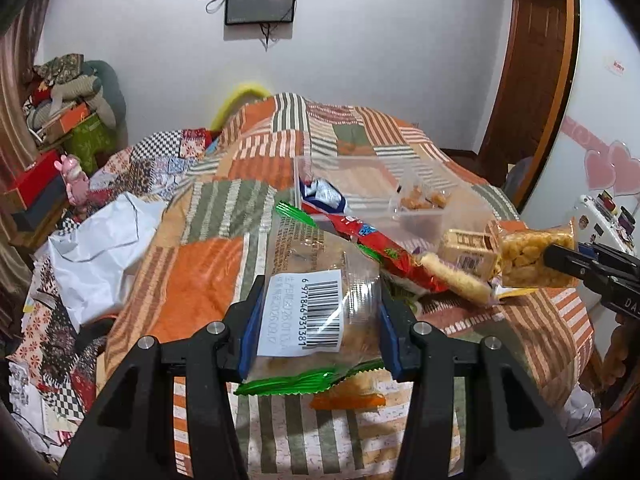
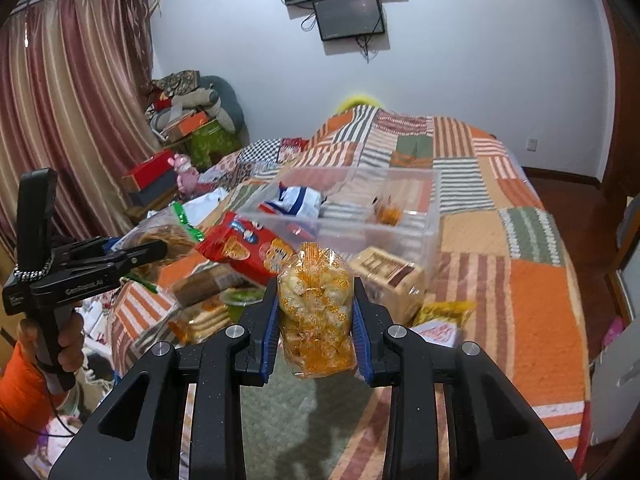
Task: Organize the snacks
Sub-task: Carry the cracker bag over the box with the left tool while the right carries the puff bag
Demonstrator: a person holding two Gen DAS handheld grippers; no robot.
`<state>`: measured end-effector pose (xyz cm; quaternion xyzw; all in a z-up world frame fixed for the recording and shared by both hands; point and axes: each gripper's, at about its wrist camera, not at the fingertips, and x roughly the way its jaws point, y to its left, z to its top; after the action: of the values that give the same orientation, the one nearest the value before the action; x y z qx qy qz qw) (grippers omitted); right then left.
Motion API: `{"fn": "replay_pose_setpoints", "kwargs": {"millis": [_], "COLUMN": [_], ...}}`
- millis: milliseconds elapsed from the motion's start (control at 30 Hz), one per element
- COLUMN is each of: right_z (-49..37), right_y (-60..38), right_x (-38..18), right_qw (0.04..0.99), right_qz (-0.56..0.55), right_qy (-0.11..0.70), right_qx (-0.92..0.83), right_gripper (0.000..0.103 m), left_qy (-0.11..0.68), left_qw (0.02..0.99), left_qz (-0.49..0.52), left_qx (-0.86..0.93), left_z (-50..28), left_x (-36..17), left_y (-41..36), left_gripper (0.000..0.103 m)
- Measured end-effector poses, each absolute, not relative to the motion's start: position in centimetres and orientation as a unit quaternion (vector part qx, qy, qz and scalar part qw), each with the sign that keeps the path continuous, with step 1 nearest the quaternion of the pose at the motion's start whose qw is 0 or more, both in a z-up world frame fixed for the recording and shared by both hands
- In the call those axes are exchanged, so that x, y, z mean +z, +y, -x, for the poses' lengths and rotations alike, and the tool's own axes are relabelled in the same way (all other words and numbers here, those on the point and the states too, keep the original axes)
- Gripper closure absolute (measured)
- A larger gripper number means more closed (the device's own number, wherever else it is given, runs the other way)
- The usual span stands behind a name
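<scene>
Patchwork bed is staging: left gripper jaws clamped on barcode-labelled snack pack, right gripper jaws clamped on yellow puff bag, both lifted clear, likely bound for clear bin just ahead.

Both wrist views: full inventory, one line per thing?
clear plastic bin: one, transparent, mid-bed, snacks inside
red snack bag: one, red, before the bin
brown cracker pack: one, tan, near the bin
bread packet: one, clear with green ends and barcode label, in left hand-held gripper
puffed snack bag: one, yellow-orange, in right hand-held gripper
patchwork quilt: one, orange, green, striped, covering bed
left hand: orange sleeve, holding gripper handle
</scene>
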<state>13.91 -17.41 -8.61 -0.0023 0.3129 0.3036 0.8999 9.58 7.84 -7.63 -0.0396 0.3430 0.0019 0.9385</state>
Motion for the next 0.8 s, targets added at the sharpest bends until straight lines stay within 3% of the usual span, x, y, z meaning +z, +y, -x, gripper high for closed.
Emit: {"fn": "replay_pose_setpoints", "kwargs": {"millis": [800], "right_z": [-19.5], "right_y": [-20.0], "right_x": [-5.6], "right_qw": [0.932], "right_qz": [-0.014], "right_qy": [0.266], "right_qx": [0.246], "right_gripper": [0.074], "left_qy": [0.321], "left_qw": [0.946], "left_qz": [0.046], "left_qx": [-0.032], "left_z": [-16.7], "left_x": [-4.9], "left_y": [5.5], "left_gripper": [0.055]}}
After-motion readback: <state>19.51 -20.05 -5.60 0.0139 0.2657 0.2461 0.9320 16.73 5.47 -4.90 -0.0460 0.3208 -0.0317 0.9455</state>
